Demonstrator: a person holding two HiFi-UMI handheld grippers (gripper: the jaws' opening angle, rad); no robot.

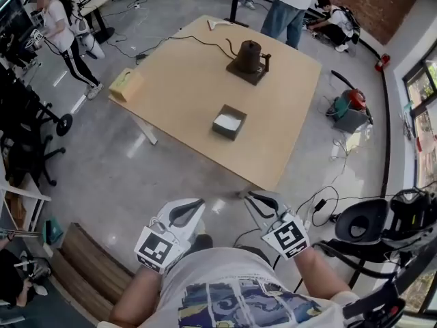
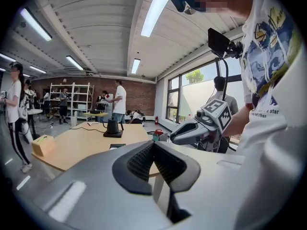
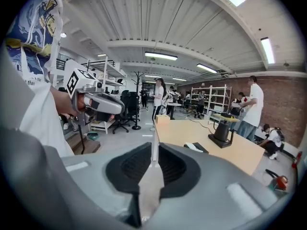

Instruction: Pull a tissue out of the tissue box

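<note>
Workshop floor (image 1: 102, 156), grey and polished, takes up most of the head view, with other people working at the far edges and a black chair (image 1: 365, 224) to the right.

At centre stands a wooden desk (image 1: 184, 80). Its top is largely bare, which leaves working room round the task item.

Items on the desk, in order of size:
- A dark kettle (image 1: 250, 57) on a square base toward the far side, with a cable trailing off behind it. It is well apart from the task item and is not judged to be an obstruction.
- A tan box (image 1: 125, 85) at the left corner, also well clear.
- The tissue box (image 1: 229, 135), dark and low, toward the near side of the desk. Its open top faces up, presumably so the contents can be taken from above.

The left hand-held gripper (image 1: 193, 207) is held low, close to the person's body and short of the desk's near edge. Its jaws are pressed together with nothing between them. This is judged to be an idle carrying posture.

The right hand-held gripper (image 1: 249, 195) is alongside it and likewise points toward the desk. Its jaws stand slightly apart on a narrow gap and hold nothing. Such a gap would suit a thin sheet.

A white tissue (image 1: 227, 122) shows inside the box. Whether it stands above the opening cannot be told from this distance. No contact has been made, and the pull is not yet begun.
</note>
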